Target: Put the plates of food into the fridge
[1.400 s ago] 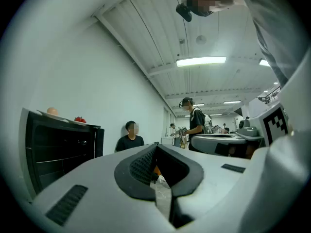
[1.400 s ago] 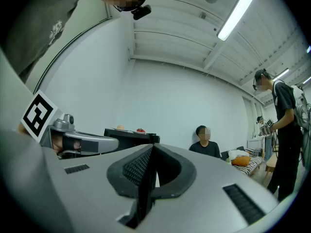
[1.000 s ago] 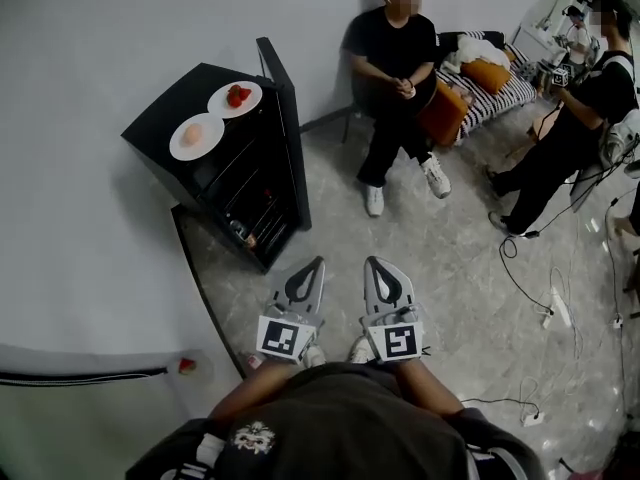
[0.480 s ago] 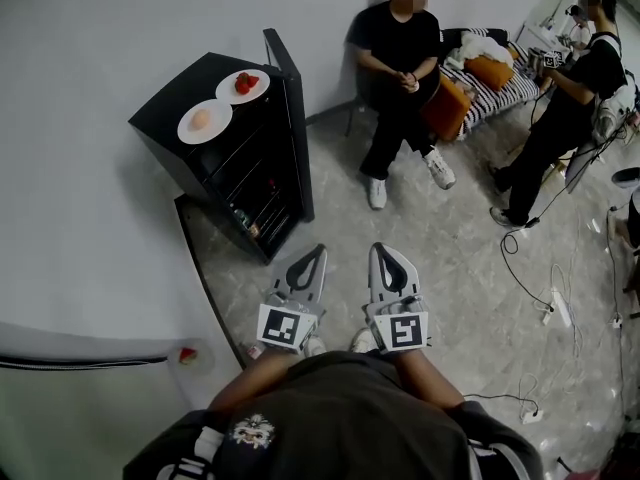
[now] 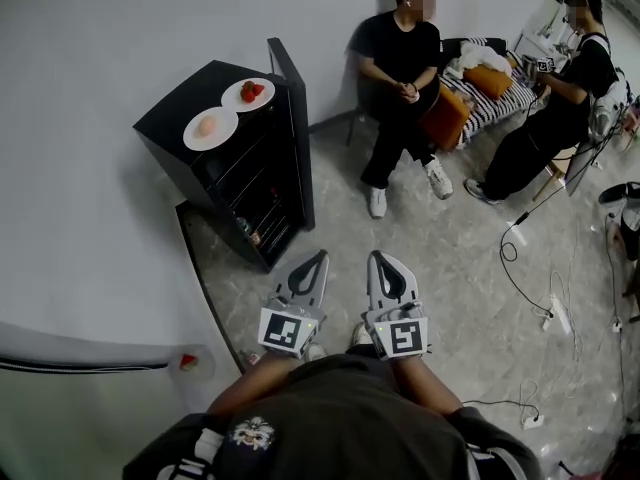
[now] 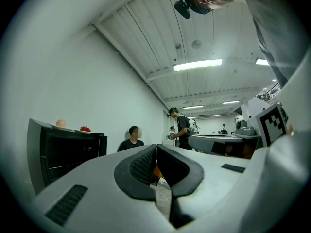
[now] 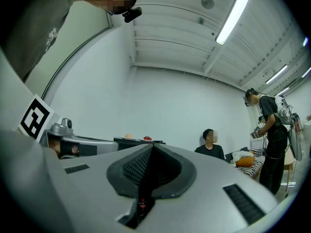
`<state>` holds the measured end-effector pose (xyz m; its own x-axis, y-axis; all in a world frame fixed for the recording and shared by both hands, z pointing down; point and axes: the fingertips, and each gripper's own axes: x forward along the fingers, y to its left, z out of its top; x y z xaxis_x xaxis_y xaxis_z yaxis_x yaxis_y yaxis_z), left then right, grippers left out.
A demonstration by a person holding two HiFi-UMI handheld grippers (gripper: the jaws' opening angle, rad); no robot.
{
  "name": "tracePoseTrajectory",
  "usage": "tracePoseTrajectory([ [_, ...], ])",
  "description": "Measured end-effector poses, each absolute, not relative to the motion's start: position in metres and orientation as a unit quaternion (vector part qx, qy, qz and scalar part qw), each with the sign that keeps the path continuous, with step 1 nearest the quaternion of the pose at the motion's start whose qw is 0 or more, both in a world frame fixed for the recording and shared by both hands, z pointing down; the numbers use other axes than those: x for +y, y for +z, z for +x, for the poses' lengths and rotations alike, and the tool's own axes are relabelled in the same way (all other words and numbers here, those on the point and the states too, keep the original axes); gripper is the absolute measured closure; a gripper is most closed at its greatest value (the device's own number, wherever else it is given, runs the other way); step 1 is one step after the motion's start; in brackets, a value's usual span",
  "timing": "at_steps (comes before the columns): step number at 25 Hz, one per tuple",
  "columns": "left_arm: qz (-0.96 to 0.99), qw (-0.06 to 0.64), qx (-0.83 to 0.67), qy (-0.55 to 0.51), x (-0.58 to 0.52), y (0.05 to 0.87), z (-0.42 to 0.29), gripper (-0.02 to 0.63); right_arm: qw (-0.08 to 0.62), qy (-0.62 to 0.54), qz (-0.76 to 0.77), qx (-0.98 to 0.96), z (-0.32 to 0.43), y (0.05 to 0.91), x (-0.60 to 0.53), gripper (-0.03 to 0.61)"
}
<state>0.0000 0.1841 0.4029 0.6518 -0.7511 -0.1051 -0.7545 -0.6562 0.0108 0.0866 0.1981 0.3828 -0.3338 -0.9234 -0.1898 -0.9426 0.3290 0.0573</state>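
- So, both plates sit on top of the black fridge (image 5: pixel 172 118). The plate with the pale peach-coloured food (image 5: pixel 211 128) is further from the fridge's open door (image 5: pixel 292 128). The plate with the red food (image 5: pixel 248 94) is right beside it, on the door side.
- Neither plate has budged on the fridge top compared with a second ago.
- What did change: in the head view the whole fridge has slid a bit up and to the right, while the two grippers kept their spot low in the middle.
- The person wearing a headset (image 5: pixel 560 108), far off past the fridge's door side, stood with legs wide before. Now their feet are pulled in closer to the striped sofa (image 5: pixel 495 83).
- The door hangs wide open and the dark shelves inside show a few small things lower down.
- The left gripper (image 5: pixel 319 256) is out in front of the fridge's open side, over the floor and well apart from both plates. Its jaws are pressed together with nothing between them. From its own camera the plates are small and off to the left, up on the fridge.
- The right gripper (image 5: pixel 376 257) is just beside the left one, on the side away from the fridge. Its jaws are also pressed tight and empty.
- A seated person in black (image 5: pixel 400 68) sits by the wall beyond the fridge door.
- Cables (image 5: pixel 540 298) trail over the floor far from the fridge.
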Motion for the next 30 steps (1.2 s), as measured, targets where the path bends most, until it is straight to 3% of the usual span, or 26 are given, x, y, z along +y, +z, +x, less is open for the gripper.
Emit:
tracePoseTrajectory([
  [30, -0.875, 0.006, 0.483, 0.024, 0.066, 0.411, 0.085, 0.591, 0.080, 0.067, -0.502, 0.859, 0.172, 0.386, 0.068, 0.554],
])
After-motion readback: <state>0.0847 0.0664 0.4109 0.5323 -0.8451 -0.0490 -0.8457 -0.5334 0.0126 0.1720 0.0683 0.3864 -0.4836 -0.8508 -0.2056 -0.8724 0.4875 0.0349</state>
